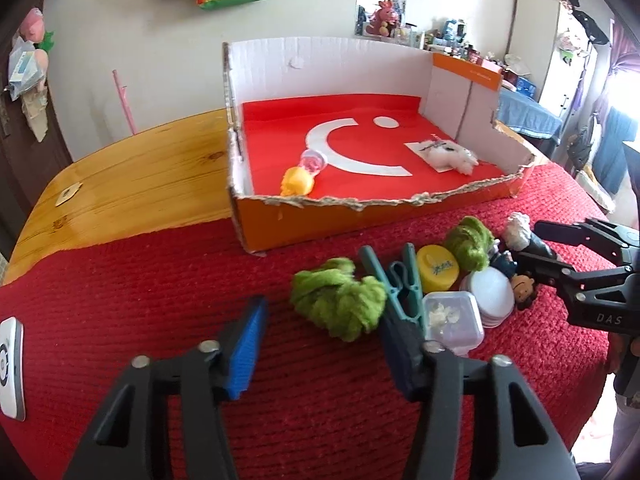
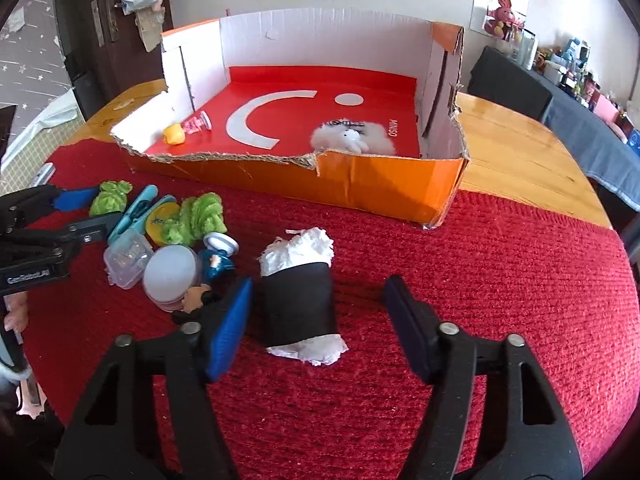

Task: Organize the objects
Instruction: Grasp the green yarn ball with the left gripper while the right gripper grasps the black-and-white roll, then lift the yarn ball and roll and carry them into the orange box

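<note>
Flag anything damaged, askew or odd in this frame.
The cardboard box looks damaged: its front wall is torn down to a ragged, frayed edge with a notch. The black roll lies on its side on the red cloth, white stuffing bulging from both ends. Nothing looks spilled.

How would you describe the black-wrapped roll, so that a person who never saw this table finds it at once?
Start at the orange cardboard box on the red cloth. In front of it, apart from the pile of small items, lies the roll, between the open right gripper's fingers. Only it has a black band around the middle with white stuffing at both ends.
</note>
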A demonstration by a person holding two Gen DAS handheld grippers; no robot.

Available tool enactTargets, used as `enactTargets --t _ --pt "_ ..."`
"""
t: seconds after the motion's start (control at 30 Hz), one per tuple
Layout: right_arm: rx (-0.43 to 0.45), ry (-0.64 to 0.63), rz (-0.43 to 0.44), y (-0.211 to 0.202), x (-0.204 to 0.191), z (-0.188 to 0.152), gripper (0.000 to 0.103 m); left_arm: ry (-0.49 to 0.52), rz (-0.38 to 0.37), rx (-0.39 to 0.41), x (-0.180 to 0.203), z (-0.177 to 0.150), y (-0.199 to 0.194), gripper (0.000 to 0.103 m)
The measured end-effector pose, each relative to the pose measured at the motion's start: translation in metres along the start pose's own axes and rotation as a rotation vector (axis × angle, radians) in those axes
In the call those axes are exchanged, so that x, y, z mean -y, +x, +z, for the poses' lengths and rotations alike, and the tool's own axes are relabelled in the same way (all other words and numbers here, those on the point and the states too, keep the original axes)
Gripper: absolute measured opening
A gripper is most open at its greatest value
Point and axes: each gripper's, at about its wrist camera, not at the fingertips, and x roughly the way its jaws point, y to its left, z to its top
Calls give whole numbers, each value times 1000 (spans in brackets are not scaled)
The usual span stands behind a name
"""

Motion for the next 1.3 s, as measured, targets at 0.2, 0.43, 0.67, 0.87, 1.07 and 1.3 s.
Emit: enactTargets --t 0.2,0.43,0.67,0.87,1.07,1.3 --pt "16 6 57 -3 -4 -1 33 5 -53 17 0 1 -2 35" --pt "69 31 71 -22 -9 1 33 3 -40 71 3 0 -21 35" --pt "116 41 79 -42 -12 12 33 21 -46 129 8 6 -45 35" --pt "110 57 86 -42 -14 11 33 29 -50 137 10 7 -49 35" --pt "104 74 76 -41 -15 10 33 29 -52 136 11 7 -50 35" --pt "114 96 73 -45 -15 13 33 30 -53 144 11 8 -52 35"
